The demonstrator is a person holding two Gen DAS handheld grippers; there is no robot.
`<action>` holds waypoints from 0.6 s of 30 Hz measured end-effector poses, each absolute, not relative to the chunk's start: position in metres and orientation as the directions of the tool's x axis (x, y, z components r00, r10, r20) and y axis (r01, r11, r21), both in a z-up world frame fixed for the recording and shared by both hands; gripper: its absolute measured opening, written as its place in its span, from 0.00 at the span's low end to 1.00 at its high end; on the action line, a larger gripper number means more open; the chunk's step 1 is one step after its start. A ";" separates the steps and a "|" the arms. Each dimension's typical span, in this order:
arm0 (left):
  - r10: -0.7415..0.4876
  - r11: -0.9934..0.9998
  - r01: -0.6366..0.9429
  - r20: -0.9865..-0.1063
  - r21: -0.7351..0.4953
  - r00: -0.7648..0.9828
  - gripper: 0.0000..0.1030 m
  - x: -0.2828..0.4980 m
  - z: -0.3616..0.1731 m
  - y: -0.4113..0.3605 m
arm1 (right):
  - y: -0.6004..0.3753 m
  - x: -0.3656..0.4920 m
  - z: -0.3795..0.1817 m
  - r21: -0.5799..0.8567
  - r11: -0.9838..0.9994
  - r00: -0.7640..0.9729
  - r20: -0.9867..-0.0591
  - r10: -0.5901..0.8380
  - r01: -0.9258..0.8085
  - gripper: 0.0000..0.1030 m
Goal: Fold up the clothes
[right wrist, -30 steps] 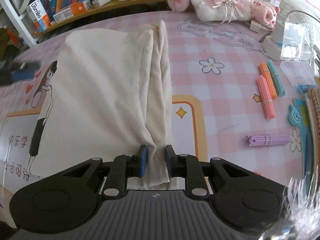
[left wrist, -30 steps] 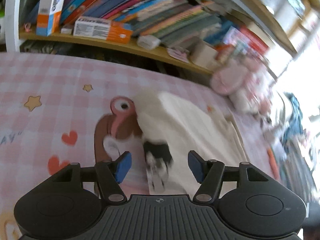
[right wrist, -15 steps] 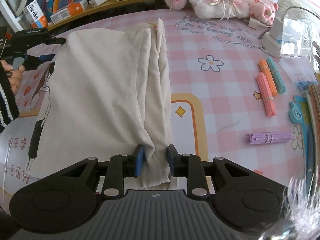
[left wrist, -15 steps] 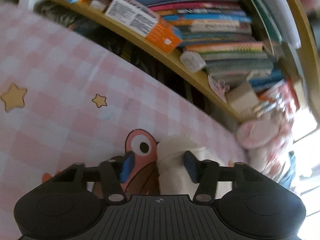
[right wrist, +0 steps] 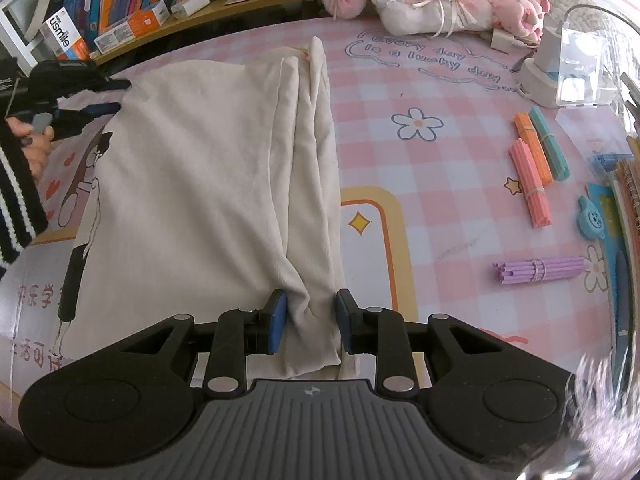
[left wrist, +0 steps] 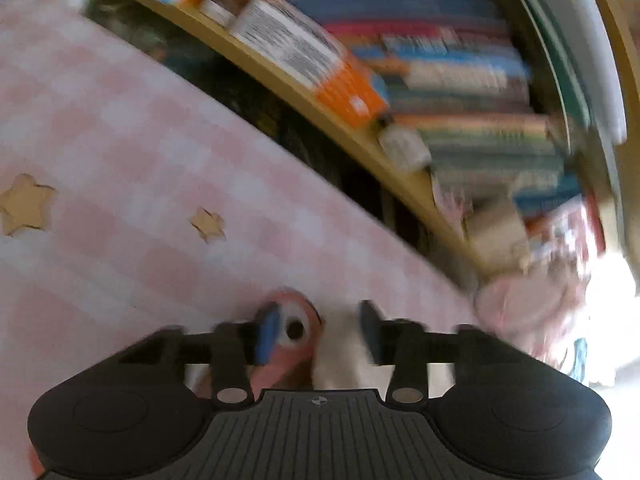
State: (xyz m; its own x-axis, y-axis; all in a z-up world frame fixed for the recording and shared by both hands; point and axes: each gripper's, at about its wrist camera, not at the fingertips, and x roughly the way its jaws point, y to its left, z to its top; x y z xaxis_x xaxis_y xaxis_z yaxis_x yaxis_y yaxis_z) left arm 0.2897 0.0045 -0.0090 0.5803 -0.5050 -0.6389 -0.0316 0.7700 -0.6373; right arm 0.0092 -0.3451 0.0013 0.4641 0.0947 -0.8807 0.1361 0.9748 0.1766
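Your right gripper (right wrist: 310, 322) points steeply down with its blue pads (right wrist: 277, 322) pinching a bunched fold of the cream garment (right wrist: 192, 184). Your left gripper (left wrist: 318, 334) is tipped down less, jaws opening, with the garment's corner sitting between them but not squeezed. In the right wrist view your left hand (right wrist: 34, 144) wraps its handle, striped sleeve (right wrist: 16, 200) showing.

Bare pink tablecloth (right wrist: 440, 184) between cream garment (right wrist: 208, 184) and stick bundles (right wrist: 530, 180)
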 end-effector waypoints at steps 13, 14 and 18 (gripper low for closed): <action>-0.479 0.873 0.183 -0.725 -0.452 0.495 0.58 0.168 -0.007 0.007 | -0.350 0.003 -0.005 0.213 0.964 0.489 -0.865 0.110 0.159 0.34; -0.468 0.881 0.187 -0.736 -0.435 0.489 0.58 0.158 -0.006 0.002 | -0.351 0.001 -0.004 0.219 0.962 0.496 -0.861 0.112 0.162 0.35; -0.436 0.899 0.206 -0.754 -0.386 0.492 0.58 0.128 -0.004 -0.011 | -0.354 -0.005 -0.003 0.229 0.957 0.519 -0.848 0.108 0.176 0.37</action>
State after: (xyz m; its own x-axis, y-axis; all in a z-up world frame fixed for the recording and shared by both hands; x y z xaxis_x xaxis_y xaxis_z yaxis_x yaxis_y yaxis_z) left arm 0.1278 -0.0107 -0.0044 0.4918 -0.4359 -0.7537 0.2063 0.8993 -0.3855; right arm -0.0046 -0.3544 -0.0029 0.5192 0.1078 -0.8478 0.1759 0.9573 0.2295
